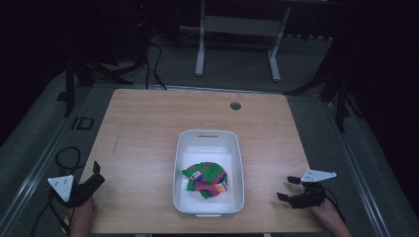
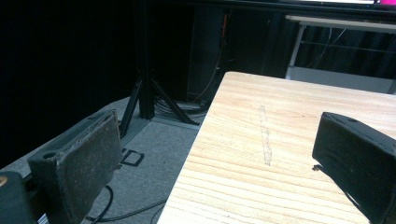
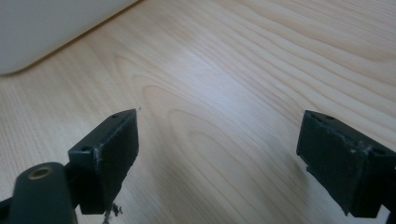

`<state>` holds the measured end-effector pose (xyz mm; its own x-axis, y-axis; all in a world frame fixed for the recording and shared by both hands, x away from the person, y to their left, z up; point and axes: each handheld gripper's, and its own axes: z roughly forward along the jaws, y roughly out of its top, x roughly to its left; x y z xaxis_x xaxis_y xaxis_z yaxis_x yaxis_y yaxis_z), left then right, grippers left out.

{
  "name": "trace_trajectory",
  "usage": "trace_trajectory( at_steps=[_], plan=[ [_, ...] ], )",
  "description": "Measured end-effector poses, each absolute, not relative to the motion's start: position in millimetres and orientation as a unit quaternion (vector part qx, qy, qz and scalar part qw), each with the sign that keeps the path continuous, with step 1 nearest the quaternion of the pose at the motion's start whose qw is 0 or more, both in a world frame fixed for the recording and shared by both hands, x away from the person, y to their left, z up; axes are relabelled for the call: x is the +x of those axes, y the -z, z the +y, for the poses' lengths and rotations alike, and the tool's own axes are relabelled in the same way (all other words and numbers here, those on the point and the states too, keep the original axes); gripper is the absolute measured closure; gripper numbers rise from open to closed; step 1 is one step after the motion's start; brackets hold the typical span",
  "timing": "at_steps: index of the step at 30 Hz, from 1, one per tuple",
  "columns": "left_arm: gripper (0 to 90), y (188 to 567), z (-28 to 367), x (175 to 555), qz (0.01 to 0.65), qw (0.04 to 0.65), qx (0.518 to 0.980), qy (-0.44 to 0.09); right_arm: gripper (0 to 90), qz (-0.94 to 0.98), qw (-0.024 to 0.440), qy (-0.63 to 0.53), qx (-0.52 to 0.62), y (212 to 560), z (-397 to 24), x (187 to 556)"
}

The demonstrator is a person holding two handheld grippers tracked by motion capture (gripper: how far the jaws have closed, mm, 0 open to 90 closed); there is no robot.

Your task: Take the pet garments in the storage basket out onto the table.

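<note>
Both tongs (image 1: 95, 174) (image 1: 288, 188) agape, empty; overhead, white tub (image 1: 181, 163) with perhaps striped cloth (image 1: 207, 179).

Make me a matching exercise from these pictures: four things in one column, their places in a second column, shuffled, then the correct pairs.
Things
1. white bin
2. colourful cloth
3. left gripper
4. right gripper

Places
A. lying inside the bin
B. near the table's front right corner, open
C. middle of the table, toward the front
D. at the table's front left edge, open

Pairs: 1-C, 2-A, 3-D, 4-B
</note>
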<state>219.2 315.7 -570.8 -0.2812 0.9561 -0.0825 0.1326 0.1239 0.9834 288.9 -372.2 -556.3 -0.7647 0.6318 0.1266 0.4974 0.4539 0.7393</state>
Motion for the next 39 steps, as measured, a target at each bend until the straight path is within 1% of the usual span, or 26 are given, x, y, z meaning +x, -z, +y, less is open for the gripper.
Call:
trace_trajectory(
  at_steps=[1, 3, 5, 9, 17, 20, 22, 24, 35, 37, 39],
  plan=[
    [1.8, 571, 316, 219, 0.627, 0.412, 0.435, -0.498, 12.8, 0.854, 0.082, -0.401, 0.323, 557, -367, 289],
    [1.8, 571, 316, 219, 0.628, 0.413, 0.432, -0.498, 13.0, 0.861, 0.066, -0.393, 0.316, 557, -360, 291],
    [1.9, 571, 316, 219, 0.629, 0.413, 0.431, -0.498, 13.0, 0.864, 0.066, -0.393, 0.307, 556, -353, 292],
    [1.9, 571, 316, 219, 0.629, 0.411, 0.433, -0.499, 12.9, 0.869, 0.050, -0.395, 0.293, 550, -341, 293],
    [1.8, 571, 316, 219, 0.628, 0.410, 0.434, -0.500, 12.6, 0.878, 0.042, -0.401, 0.258, 531, -318, 291],
    [1.9, 571, 315, 219, 0.628, 0.409, 0.432, -0.502, 13.9, 0.877, 0.047, -0.409, 0.246, 514, -308, 292],
    [1.9, 571, 315, 219, 0.628, 0.409, 0.431, -0.502, 13.9, 0.877, 0.041, -0.412, 0.245, 510, -306, 292],
    [1.9, 571, 315, 219, 0.627, 0.409, 0.433, -0.502, 13.5, 0.881, 0.039, -0.412, 0.229, 496, -298, 292],
    [1.9, 571, 314, 219, 0.624, 0.407, 0.435, -0.506, 13.2, 0.884, 0.020, -0.424, 0.195, 452, -268, 293],
    [1.8, 571, 314, 219, 0.624, 0.407, 0.436, -0.504, 13.1, 0.888, 0.031, -0.419, 0.187, 445, -262, 292],
    [1.8, 571, 314, 219, 0.624, 0.408, 0.436, -0.504, 13.1, 0.888, 0.030, -0.423, 0.177, 439, -256, 292]
  ],
)
